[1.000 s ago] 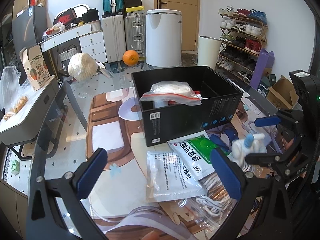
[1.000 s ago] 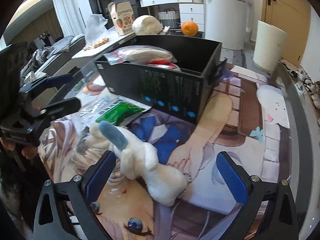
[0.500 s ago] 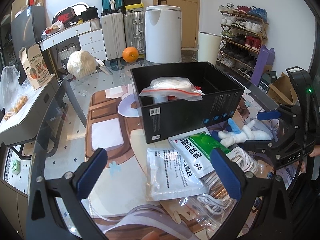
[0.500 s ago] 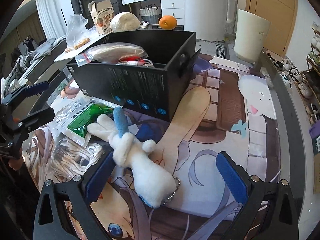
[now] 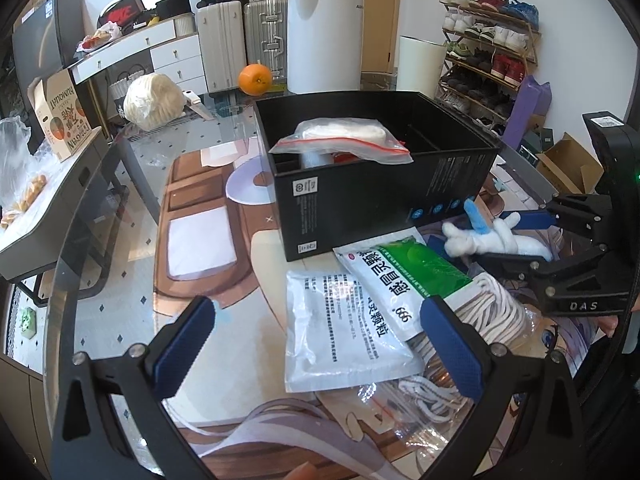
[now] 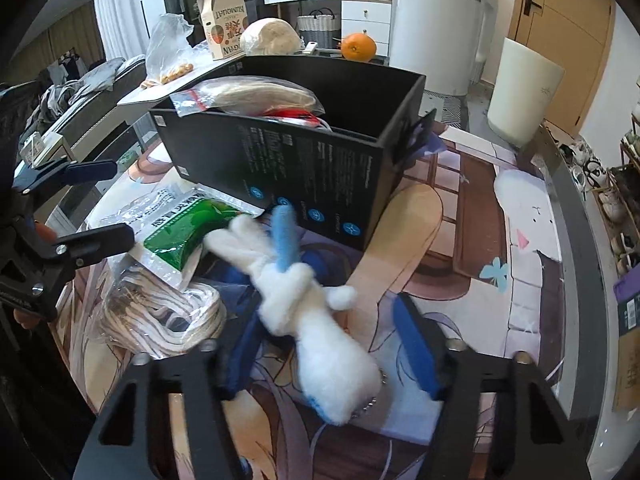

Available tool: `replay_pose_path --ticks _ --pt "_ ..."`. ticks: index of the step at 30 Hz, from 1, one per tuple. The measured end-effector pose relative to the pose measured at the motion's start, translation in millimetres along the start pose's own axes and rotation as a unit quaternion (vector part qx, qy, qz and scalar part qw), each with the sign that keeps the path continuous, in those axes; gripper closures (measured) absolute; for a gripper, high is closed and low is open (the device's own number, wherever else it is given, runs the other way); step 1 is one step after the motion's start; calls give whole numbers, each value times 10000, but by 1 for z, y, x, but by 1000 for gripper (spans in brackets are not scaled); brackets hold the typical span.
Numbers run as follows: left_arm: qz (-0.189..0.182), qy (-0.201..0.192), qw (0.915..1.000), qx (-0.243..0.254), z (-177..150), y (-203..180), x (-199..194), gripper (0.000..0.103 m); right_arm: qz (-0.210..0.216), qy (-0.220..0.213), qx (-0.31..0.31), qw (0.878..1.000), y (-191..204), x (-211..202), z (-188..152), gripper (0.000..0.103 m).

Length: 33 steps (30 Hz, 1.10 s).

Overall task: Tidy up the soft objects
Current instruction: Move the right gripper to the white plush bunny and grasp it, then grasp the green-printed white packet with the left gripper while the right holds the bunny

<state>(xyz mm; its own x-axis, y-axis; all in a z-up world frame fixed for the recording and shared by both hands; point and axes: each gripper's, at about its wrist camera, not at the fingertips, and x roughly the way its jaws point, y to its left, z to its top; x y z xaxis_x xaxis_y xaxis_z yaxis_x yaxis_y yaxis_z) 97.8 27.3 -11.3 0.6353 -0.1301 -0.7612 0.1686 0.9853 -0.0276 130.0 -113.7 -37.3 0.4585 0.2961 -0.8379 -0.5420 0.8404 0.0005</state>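
A white plush toy (image 6: pixel 316 320) lies on the table (image 6: pixel 532 280) just in front of the black box (image 6: pixel 304 176), between the fingers of the right gripper (image 6: pixel 332 354), whose jaws are closing around it. The toy's long axis runs along the gripper's own line, pointing away from the camera toward the box, its blue horn (image 6: pixel 285 236) and ears at the far end and its thick body nearest the wrist. The left blue pad (image 6: pixel 244 356) sits close against the body; the right pad (image 6: pixel 416 344) stands a little apart, so the grip does not look complete. The right hand is plainly the nearer one.

The left gripper (image 5: pixel 316 344) hovers with its fingers spread and nothing between them, above a white pouch (image 5: pixel 340 332) and a green-and-white sachet (image 5: pixel 400 280) beside a bagged coil of cord (image 5: pixel 492 312). From that side the toy (image 5: pixel 492 238) appears off to the right, by the box (image 5: pixel 376 196), which already holds a zip bag (image 5: pixel 344 140).
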Motion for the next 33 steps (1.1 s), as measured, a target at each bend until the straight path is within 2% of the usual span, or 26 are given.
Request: replay_pose_path --ticks 4,7,15,21,25,30,33 --pt "-31 26 10000 9 -1 0 1 0 39 -13 -58 10000 3 -2 0 64" --pt "-45 49 10000 -27 -1 1 2 0 88 -18 -127 9999 6 -4 -1 69" --pt "-72 32 10000 -48 0 -1 0 0 210 -208 -226 9993 10 -16 -4 70" --pt "-328 -16 9994 -76 3 -7 -4 0 412 -436 -49 9982 2 -33 -6 70" --pt "-556 123 9983 -151 7 -12 2 0 383 -514 17 9979 -4 -40 -7 70" --pt "-585 264 9976 -273 14 -23 12 1 359 -557 35 9978 -8 -43 -9 70" --pt "-738 433 9953 -463 18 -26 21 3 356 -569 59 9977 -11 -44 -11 70"
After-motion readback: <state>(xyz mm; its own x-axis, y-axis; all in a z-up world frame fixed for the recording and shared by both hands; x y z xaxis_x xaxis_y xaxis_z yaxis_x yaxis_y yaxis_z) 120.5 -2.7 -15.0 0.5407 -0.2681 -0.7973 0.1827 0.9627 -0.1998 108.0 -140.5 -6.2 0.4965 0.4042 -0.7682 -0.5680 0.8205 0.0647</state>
